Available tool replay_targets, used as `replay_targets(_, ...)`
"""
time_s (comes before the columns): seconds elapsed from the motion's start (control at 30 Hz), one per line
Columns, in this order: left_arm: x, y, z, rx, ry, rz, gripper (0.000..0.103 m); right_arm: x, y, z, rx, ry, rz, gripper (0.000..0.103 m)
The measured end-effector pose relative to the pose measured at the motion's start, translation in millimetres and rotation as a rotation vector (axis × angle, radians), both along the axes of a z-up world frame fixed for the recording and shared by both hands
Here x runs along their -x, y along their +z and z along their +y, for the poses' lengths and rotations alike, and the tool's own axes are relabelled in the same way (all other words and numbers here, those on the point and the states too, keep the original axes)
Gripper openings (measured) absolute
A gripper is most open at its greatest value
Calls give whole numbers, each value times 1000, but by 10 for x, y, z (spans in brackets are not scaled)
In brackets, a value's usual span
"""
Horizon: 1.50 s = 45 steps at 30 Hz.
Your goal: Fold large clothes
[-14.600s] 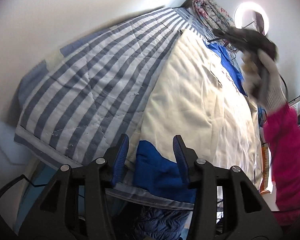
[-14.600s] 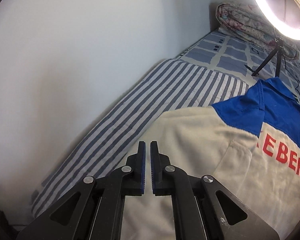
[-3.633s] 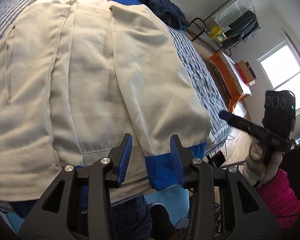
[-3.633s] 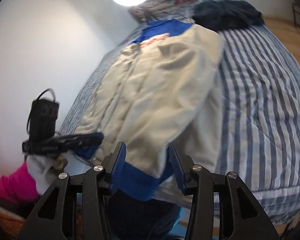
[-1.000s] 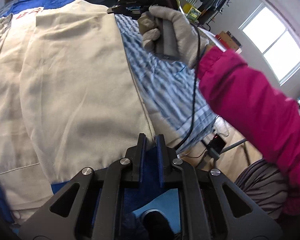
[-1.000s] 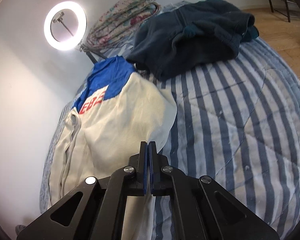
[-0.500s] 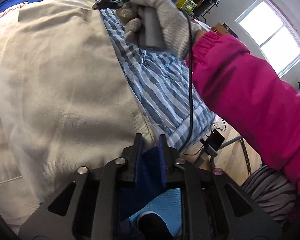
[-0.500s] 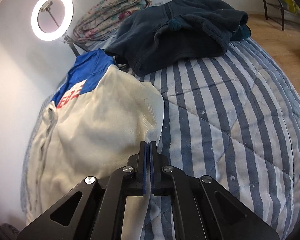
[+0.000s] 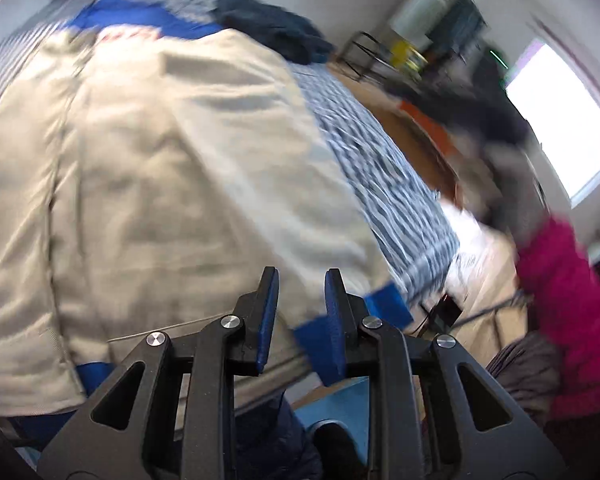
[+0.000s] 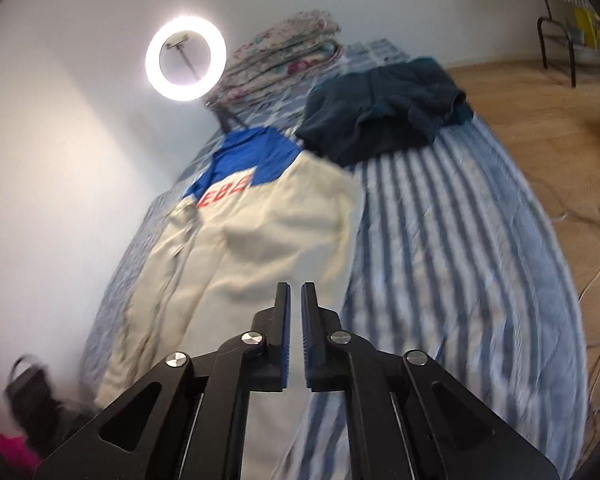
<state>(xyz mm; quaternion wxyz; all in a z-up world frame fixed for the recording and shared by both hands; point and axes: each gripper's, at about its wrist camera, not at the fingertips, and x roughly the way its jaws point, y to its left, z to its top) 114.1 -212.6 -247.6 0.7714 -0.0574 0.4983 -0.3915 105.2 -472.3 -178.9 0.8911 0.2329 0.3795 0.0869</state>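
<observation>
A cream jacket [image 9: 160, 168] with blue shoulders and red lettering lies on the striped bed, its right side folded over the middle. It also shows in the right wrist view [image 10: 236, 248]. My left gripper [image 9: 300, 296] is open and empty just above the jacket's blue hem cuff [image 9: 388, 304] at the near edge. My right gripper [image 10: 296, 312] is slightly open and empty, held above the jacket's right edge. The view is motion-blurred.
A dark navy garment [image 10: 384, 116] lies at the far end of the striped quilt [image 10: 460, 260]. A folded floral blanket [image 10: 284, 52] and a ring light [image 10: 186, 64] stand behind it. Wooden floor with cables [image 10: 572, 208] lies right of the bed.
Both grippers have let go of the jacket. The left has opened off the blue cuff; the right has opened slightly and pulled back and up from the folded edge.
</observation>
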Motion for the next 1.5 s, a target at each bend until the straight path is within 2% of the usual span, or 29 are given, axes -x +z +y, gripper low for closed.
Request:
replay_targets(0.03, -50, -29, 35, 10, 7, 25, 22, 133, 5, 79, -10, 24, 18, 19)
replay_targets(0.07, -85, -45, 45, 26, 1, 52, 22, 237, 5, 138, -8, 33, 26, 35)
replay_targets(0.1, -114, -77, 38, 47, -8, 91, 22, 361, -4, 222, -7, 42, 29, 46)
replay_targets(0.13, -116, -104, 21, 55, -3, 110, 22, 467, -23, 306, -6, 54, 39, 48)
replay_targets(0.2, -147, -129, 1, 76, 15, 130, 22, 617, -114, 442, -17, 78, 81, 48)
replay_targets(0.27, -158, -137, -34, 44, 40, 97, 22, 718, -266, 563, -23, 87, 148, 48)
replay_targets(0.3, -151, -149, -62, 6, 44, 63, 22, 755, -343, 613, -21, 88, 177, 48)
replay_targets(0.4, -65, -279, -227, -176, 46, -58, 22, 829, -539, 686, -35, 82, 246, 48)
replay_targets(0.43, -43, -353, -255, -219, 39, -78, 22, 846, -612, 690, -48, 78, 269, 48)
replay_targets(0.5, -39, -502, -265, -249, 36, -67, 22, 890, -735, 686, -59, 57, 303, 48)
replay_targets(0.6, -58, -486, -104, -190, 75, -28, 22, 965, -858, 666, -21, 6, 343, 48)
replay_targets(0.67, -63, -348, 17, -94, 96, -12, 22, 1037, -883, 584, -77, -19, 339, 48)
replay_targets(0.73, -61, -205, 36, -56, 91, -40, 22, 1079, -868, 519, -94, -34, 326, 48)
replay_targets(0.8, -97, -176, -8, -34, 74, -22, 22, 1123, -872, 469, -106, -48, 317, 48)
replay_targets(0.9, -183, -258, -130, -47, 60, 9, 22, 1164, -933, 441, -172, -43, 321, 48)
replay_targets(1.0, -204, -404, -220, -138, 66, -16, 22, 1202, -962, 460, -185, -28, 319, 48)
replay_targets(1.1, -165, -521, -232, -256, 70, -80, 22, 1203, -973, 495, -202, -11, 316, 48)
replay_targets(1.17, -147, -555, -207, -250, 68, -98, 22, 1209, -998, 514, -229, -4, 314, 48)
replay_targets(1.3, -149, -473, -153, -208, 76, -66, 22, 1219, -1030, 526, -305, 10, 305, 50)
replay_targets(1.43, -100, -234, -34, -149, 84, -80, 22, 1217, -1037, 634, -268, 29, 308, 50)
replay_targets(1.47, -87, -177, 0, -139, 87, -88, 22, 1211, -1036, 658, -263, 27, 308, 49)
replay_targets(1.5, -63, -95, 57, -122, 93, -99, 22, 1214, -1022, 672, -250, 20, 303, 40)
